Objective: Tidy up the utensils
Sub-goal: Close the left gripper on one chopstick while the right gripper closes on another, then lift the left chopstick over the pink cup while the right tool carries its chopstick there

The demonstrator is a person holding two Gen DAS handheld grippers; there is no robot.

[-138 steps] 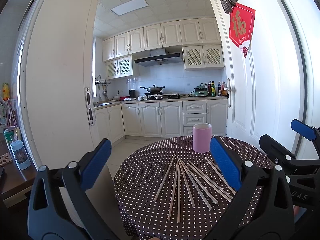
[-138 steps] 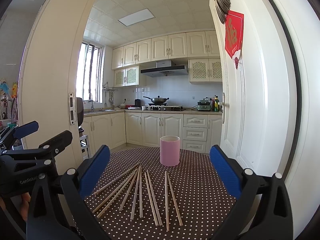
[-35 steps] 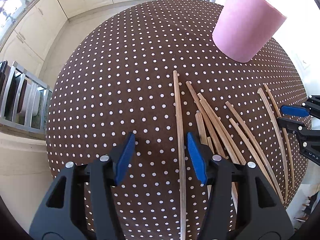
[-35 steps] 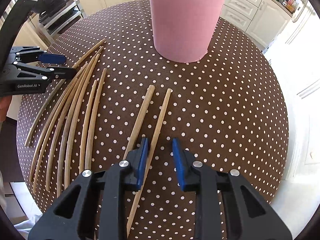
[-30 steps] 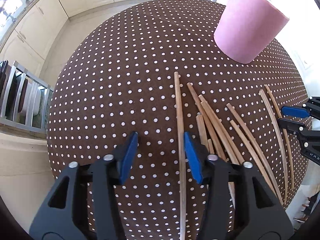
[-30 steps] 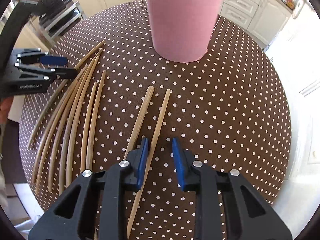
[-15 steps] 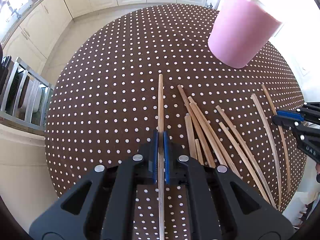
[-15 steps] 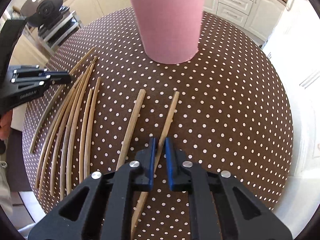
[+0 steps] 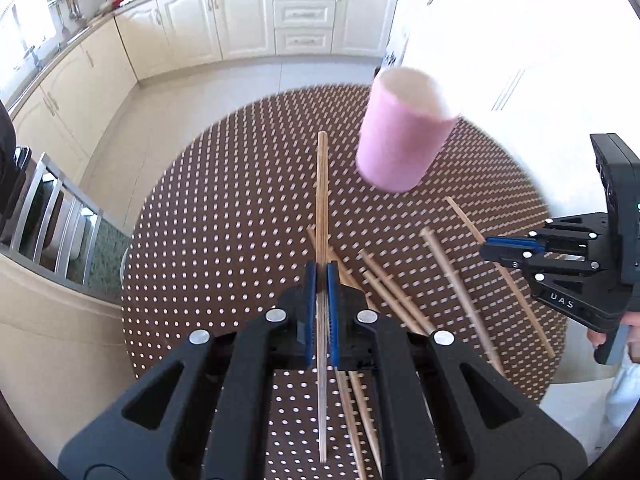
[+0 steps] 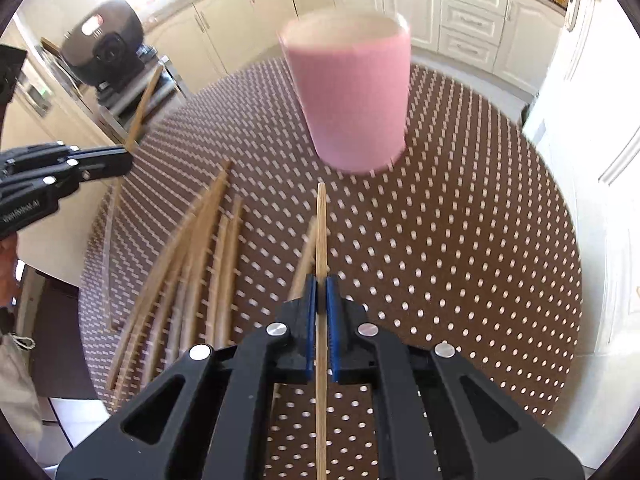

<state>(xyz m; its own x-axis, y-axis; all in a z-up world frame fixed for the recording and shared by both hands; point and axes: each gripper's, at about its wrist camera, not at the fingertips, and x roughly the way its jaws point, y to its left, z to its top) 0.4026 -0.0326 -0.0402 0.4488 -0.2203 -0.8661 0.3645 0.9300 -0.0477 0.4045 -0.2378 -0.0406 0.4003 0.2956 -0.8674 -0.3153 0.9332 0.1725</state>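
A pink cup [image 9: 402,132] stands upright at the far side of the round dotted table [image 9: 224,216]; it also shows in the right wrist view [image 10: 352,96]. My left gripper [image 9: 321,270] is shut on a wooden chopstick [image 9: 322,184], lifted above the table and pointing toward the cup's left. My right gripper [image 10: 321,282] is shut on another chopstick [image 10: 321,224], lifted, its tip pointing at the cup's base. Several loose chopsticks [image 10: 208,248] lie on the table between the two grippers, and they also show in the left wrist view [image 9: 400,292].
White kitchen cabinets [image 9: 280,20] line the far wall. A metal rack [image 9: 52,216] stands left of the table, with a dark rice cooker [image 10: 106,40] nearby. A white door [image 10: 600,160] is at the right. The table's edge [image 10: 576,280] curves close on the right.
Both grippers closed, each on one chopstick, and lifted it off the table. Both views have risen and tilted up, so the cup and cabinets show more.
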